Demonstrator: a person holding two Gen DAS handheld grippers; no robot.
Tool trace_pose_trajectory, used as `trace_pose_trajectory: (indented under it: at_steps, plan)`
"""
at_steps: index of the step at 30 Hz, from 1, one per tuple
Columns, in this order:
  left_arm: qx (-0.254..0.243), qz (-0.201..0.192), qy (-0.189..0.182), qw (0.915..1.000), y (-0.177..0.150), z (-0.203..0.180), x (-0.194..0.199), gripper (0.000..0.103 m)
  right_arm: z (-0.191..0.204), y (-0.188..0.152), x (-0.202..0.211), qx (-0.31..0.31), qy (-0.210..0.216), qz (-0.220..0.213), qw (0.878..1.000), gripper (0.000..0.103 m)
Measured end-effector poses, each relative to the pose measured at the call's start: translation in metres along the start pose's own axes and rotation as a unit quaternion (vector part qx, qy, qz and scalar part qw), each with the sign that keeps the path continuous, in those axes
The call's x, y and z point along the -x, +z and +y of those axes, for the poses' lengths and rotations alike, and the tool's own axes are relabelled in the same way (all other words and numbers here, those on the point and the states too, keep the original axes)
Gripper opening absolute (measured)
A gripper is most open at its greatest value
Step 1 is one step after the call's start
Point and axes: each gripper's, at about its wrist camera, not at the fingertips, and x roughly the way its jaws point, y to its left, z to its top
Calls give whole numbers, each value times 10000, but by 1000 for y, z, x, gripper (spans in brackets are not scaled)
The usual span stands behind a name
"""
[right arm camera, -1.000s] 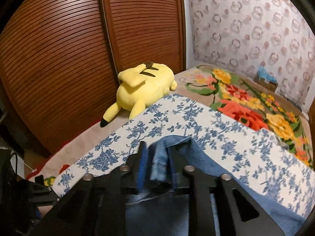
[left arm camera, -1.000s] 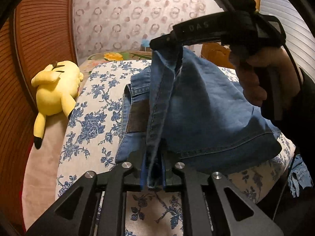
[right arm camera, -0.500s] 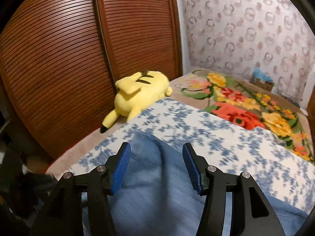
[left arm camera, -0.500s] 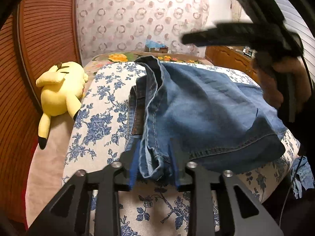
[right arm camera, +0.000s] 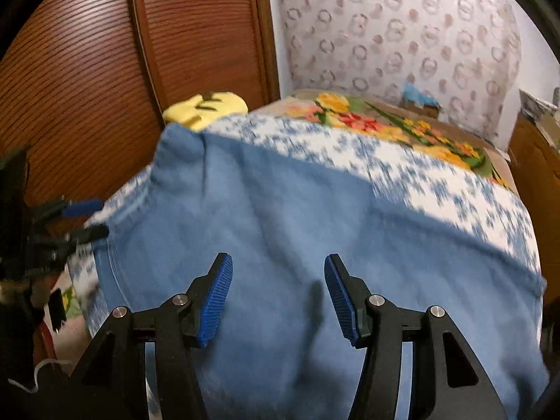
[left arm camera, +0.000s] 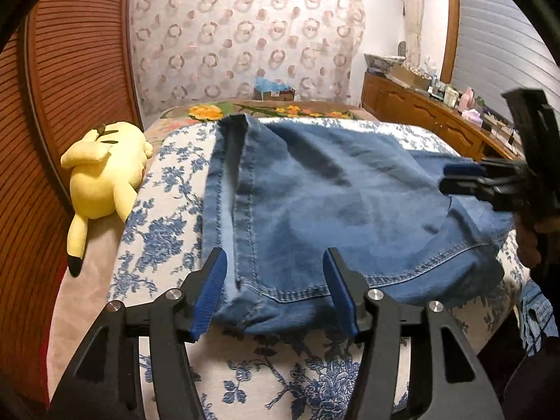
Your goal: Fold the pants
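Blue denim pants (left arm camera: pixel 332 203) lie folded over on the blue-flowered bedspread (left arm camera: pixel 164 231). The hem edge runs toward the far end of the bed. My left gripper (left arm camera: pixel 274 292) is open and empty, jaws either side of the near seam corner, just above the cloth. My right gripper (right arm camera: pixel 276 295) is open and empty, hovering over the denim (right arm camera: pixel 280 231); that view is blurred. The right gripper also shows at the right edge of the left wrist view (left arm camera: pixel 490 183), over the pants' right side. The left gripper shows blurred at the left of the right wrist view (right arm camera: pixel 75 220).
A yellow plush toy (left arm camera: pixel 105 171) lies at the bed's left edge against the brown slatted wardrobe (left arm camera: pixel 70 70). A flowered blanket (right arm camera: pixel 385 122) covers the far bed. A wooden dresser (left arm camera: pixel 437 119) with clutter stands at right. More denim (left arm camera: pixel 535 318) hangs off the bed's right.
Both grippers have let go of the pants and opened. The lifted denim has dropped flat onto the bed. The right gripper has moved down and to the right.
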Motion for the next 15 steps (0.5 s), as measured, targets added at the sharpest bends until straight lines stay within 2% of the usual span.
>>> trace_pose_trajectory:
  at_steps: [7, 15]
  plan:
    - [11, 280, 214, 9994, -8, 4, -14, 58, 2, -30, 1, -114, -92, 309, 9994, 57]
    - [137, 330, 287, 9989, -15, 13, -16, 58, -1, -35, -9, -238, -71, 348, 9991, 57]
